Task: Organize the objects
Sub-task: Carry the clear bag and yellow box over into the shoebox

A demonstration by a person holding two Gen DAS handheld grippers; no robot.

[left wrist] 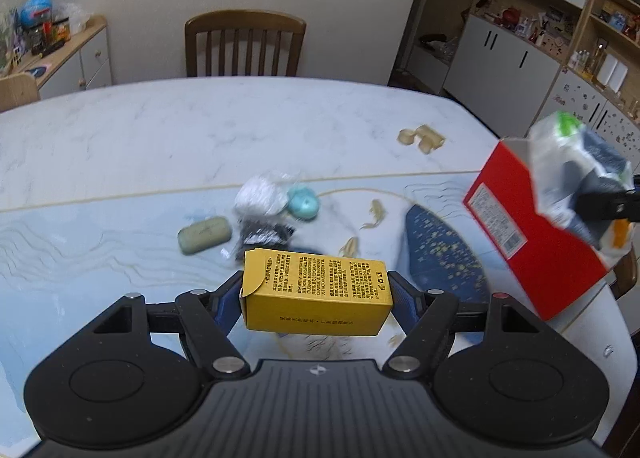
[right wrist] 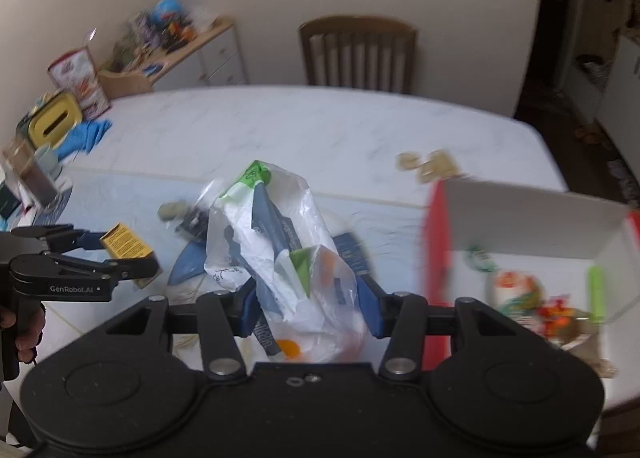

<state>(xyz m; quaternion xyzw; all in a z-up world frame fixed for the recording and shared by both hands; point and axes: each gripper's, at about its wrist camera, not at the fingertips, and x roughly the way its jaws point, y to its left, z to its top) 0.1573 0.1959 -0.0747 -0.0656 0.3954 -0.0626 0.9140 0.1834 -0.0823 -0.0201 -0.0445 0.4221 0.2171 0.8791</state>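
One yellow carton (left wrist: pixel 316 290), one plastic bag (right wrist: pixel 288 258), clawed

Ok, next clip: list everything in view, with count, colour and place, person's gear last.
table: one, white marble-look with a pale blue mat, centre
small carton: one, yellow, held in the left gripper
plastic bag: one, clear with blue, green and orange contents, held in the right gripper
open box: one, red outside and white inside, right edge of table, packets inside
soap bar: one, olive green, on the mat
round case: one, teal, on the mat
chair: one, brown wood, behind the table
left gripper: black, blue fingers, shut on the carton
right gripper: black, blue fingers, shut on the bag
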